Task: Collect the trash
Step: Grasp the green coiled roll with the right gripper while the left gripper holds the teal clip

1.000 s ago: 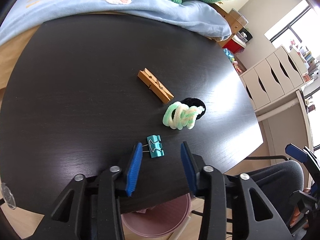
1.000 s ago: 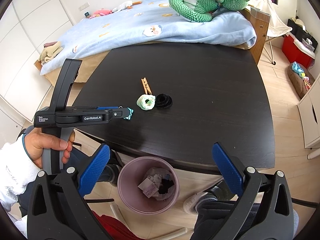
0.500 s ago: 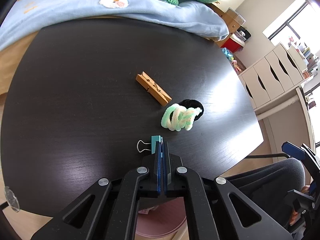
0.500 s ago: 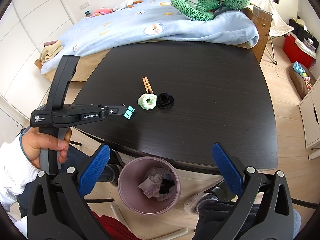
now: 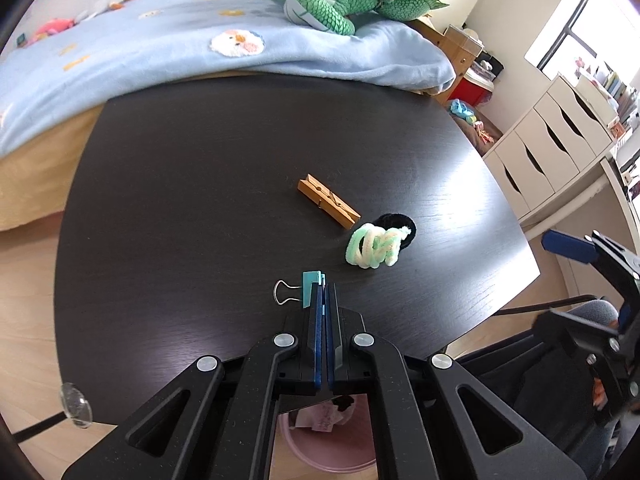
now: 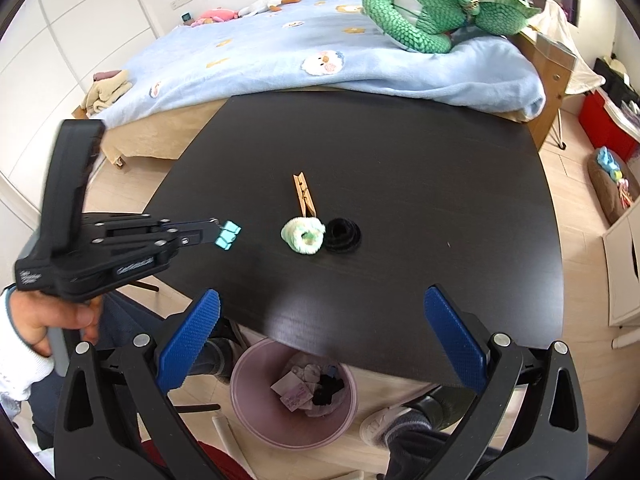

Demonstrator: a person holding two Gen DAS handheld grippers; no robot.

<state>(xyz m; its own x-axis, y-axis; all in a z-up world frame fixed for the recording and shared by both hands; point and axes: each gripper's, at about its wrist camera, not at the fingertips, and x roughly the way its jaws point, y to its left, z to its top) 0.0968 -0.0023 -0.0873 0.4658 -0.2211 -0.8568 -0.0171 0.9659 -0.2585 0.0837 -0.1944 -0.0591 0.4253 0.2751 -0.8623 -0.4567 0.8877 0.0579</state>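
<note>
My left gripper (image 5: 324,286) is shut on a teal binder clip (image 5: 310,288) and holds it above the black table (image 5: 200,168); the clip also shows in the right wrist view (image 6: 228,236). A wooden clothespin (image 5: 328,206), a green-white pipe-cleaner bundle (image 5: 374,246) and a black hair tie (image 5: 402,226) lie on the table ahead. My right gripper (image 6: 320,332) is open and empty, above the table's near edge and a pink bin (image 6: 296,396) holding trash.
A bed with a blue blanket (image 6: 320,60) and a green plush toy (image 6: 432,12) borders the table's far side. White drawers (image 5: 552,148) stand to the right. The bin also shows under the table edge in the left wrist view (image 5: 320,448).
My left gripper closed on the binder clip and lifted it off the table. The right gripper stayed open and nearly still.
</note>
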